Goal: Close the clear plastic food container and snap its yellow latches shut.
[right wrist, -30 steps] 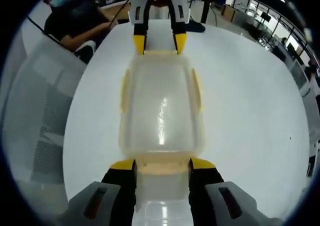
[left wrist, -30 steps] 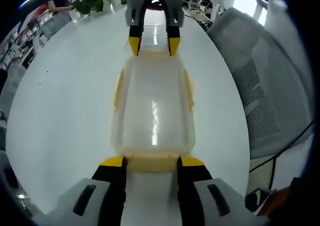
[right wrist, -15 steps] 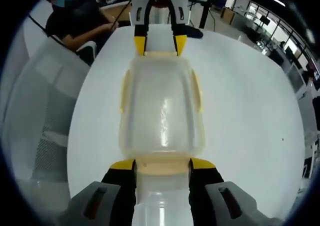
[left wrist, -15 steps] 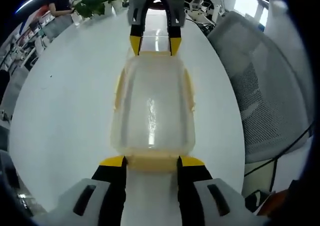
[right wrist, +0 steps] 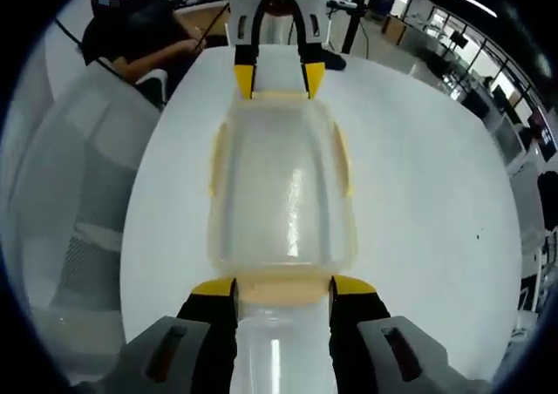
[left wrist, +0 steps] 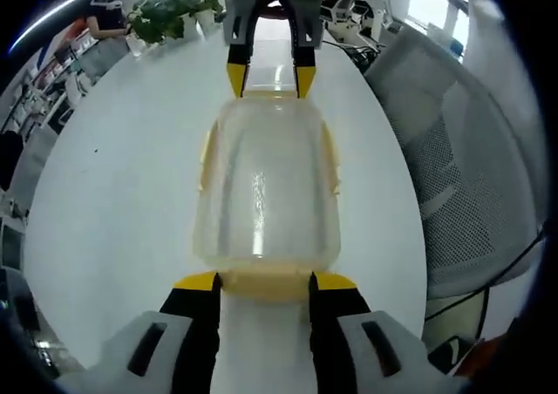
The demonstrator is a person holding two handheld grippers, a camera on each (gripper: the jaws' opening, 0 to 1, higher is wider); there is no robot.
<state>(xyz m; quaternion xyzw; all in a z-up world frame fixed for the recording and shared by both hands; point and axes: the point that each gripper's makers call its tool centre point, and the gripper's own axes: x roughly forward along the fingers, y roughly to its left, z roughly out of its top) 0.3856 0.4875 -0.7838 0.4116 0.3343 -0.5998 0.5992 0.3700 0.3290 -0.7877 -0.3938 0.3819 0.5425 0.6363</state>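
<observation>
Nothing on the white round table [left wrist: 113,193] has really shifted, just camera drift. Left gripper view: my left gripper [left wrist: 261,282], jaws spread, straddles the clear plastic food container's [left wrist: 266,185] near yellow end latch [left wrist: 261,282]; lid's on. Right gripper view: right gripper [right wrist: 282,288], same at the opposite latch [right wrist: 283,288]. Side latches [right wrist: 214,163] look unsnapped, I reckon.

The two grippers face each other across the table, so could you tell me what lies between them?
The clear food container spans the whole stretch, lid on; in the left gripper view, the left gripper stands at its near end latch and the right gripper at its far end.
</observation>
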